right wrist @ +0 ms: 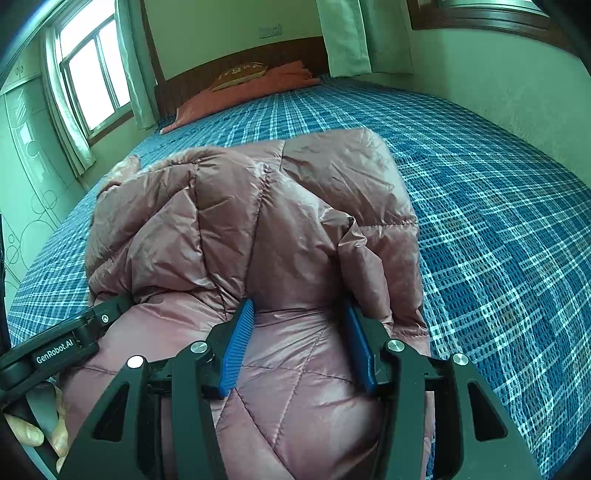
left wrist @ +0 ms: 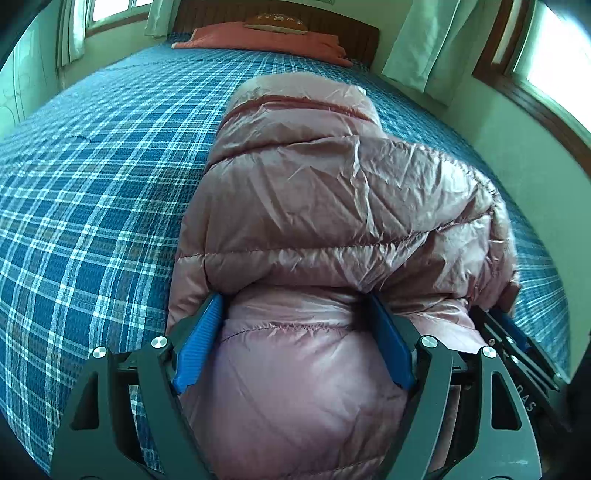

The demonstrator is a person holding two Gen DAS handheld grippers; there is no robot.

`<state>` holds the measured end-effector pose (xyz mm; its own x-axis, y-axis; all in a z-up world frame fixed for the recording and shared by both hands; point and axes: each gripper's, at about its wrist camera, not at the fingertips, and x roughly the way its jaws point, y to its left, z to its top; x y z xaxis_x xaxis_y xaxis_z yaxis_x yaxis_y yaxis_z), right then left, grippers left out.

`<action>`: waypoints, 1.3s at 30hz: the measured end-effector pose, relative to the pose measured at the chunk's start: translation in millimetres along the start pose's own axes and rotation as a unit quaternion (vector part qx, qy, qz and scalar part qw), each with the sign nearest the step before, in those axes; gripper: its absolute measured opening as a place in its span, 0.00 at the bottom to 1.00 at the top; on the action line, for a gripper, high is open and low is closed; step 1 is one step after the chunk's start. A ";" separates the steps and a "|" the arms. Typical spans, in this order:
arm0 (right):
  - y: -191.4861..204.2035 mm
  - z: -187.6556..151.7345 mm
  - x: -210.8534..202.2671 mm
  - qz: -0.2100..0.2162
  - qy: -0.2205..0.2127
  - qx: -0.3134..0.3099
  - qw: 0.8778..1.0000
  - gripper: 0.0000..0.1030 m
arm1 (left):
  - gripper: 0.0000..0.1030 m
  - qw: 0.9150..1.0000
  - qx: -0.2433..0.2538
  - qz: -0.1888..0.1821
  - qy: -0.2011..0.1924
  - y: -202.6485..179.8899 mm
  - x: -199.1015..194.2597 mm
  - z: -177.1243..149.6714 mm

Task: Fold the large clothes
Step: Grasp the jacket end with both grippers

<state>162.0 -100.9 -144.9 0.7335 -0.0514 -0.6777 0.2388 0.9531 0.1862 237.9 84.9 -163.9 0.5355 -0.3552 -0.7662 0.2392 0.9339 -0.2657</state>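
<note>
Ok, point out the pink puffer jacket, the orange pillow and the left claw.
pink puffer jacket (left wrist: 332, 206): left wrist view, on its folded-over quilted top.
orange pillow (right wrist: 236, 98): right wrist view, on its middle.
left claw (left wrist: 295, 347): left wrist view, midway between its blue fingertips.

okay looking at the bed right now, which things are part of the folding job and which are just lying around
Job: shiny pink quilted puffer jacket; left gripper; right gripper.
Lying about: orange folded blanket; small brown embroidered pillow; blue plaid bedspread.
</note>
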 end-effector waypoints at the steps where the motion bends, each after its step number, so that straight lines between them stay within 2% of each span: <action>1: -0.7 2.5 -5.8 0.004 0.003 0.006 1.000 0.49 | 0.77 1.000 -0.010 -0.010 0.004 4.6 -4.9 2.5; 2: -4.1 4.3 -13.9 0.009 0.005 0.017 1.000 0.50 | 0.78 0.999 -0.031 -0.019 0.009 12.6 -12.0 4.6; 4: -13.2 7.8 -29.6 0.021 -0.004 0.049 0.999 0.58 | 0.81 0.996 -0.084 -0.039 0.009 32.1 -23.3 4.8; 5: -17.7 7.1 -35.9 0.024 -0.010 0.062 0.998 0.68 | 0.82 0.991 -0.120 -0.052 0.008 45.9 -29.4 2.6; 6: -23.2 5.8 -40.6 0.024 -0.012 0.074 0.997 0.72 | 0.84 0.988 -0.140 -0.062 0.012 54.9 -31.0 0.0; 10: -43.9 -1.0 -27.4 0.011 0.027 0.096 0.995 0.72 | 0.89 0.973 -0.197 -0.106 0.063 79.5 -18.4 -13.6; 12: -55.5 -6.6 -19.1 0.036 0.041 0.132 0.990 0.79 | 0.90 0.971 -0.196 -0.120 0.059 82.0 -16.6 -15.1; 14: -64.1 -12.2 -14.3 0.062 0.043 0.164 0.984 0.81 | 0.94 0.973 -0.186 -0.122 0.061 78.1 -15.4 -13.7; 18: -57.4 -15.6 -11.0 0.098 0.051 0.156 0.982 0.82 | 0.97 0.972 -0.162 -0.147 0.082 70.6 -2.5 -10.6; 23: -60.2 -18.8 -9.2 0.117 0.051 0.157 0.979 0.79 | 0.97 0.974 -0.141 -0.152 0.091 62.2 2.0 -6.9; 24: -59.4 -19.8 -10.1 0.118 0.049 0.153 0.980 0.75 | 0.96 0.975 -0.136 -0.152 0.090 58.4 3.5 -4.0; 25: -59.9 -21.5 -11.1 0.124 0.049 0.151 0.980 0.72 | 0.90 0.976 -0.130 -0.150 0.088 54.1 4.0 -2.8; 26: -60.2 -24.6 -11.4 0.141 0.054 0.154 0.976 0.63 | 0.88 0.978 -0.123 -0.146 0.085 51.1 2.5 -2.8; 27: -60.4 -26.1 -10.8 0.144 0.055 0.161 0.975 0.60 | 0.83 0.979 -0.120 -0.145 0.083 46.8 3.7 -0.7; 31: -59.4 -29.9 -14.1 0.148 0.054 0.162 0.974 0.56 | 0.65 0.979 -0.112 -0.152 0.076 33.5 0.2 -0.8; 33: -57.8 -30.8 -20.4 0.144 0.046 0.156 0.976 0.49 | 0.53 0.978 -0.105 -0.166 0.070 29.7 -5.1 -1.9; 39: -50.3 -29.9 -37.1 0.126 0.033 0.143 0.981 0.38 | 0.42 0.981 -0.078 -0.168 0.054 21.0 -17.1 2.4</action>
<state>103.8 -138.1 -150.4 0.7514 0.2044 -0.6273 0.2304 0.8097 0.5398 235.7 110.4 -155.0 0.3566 -0.6452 -0.6757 0.2563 0.7631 -0.5933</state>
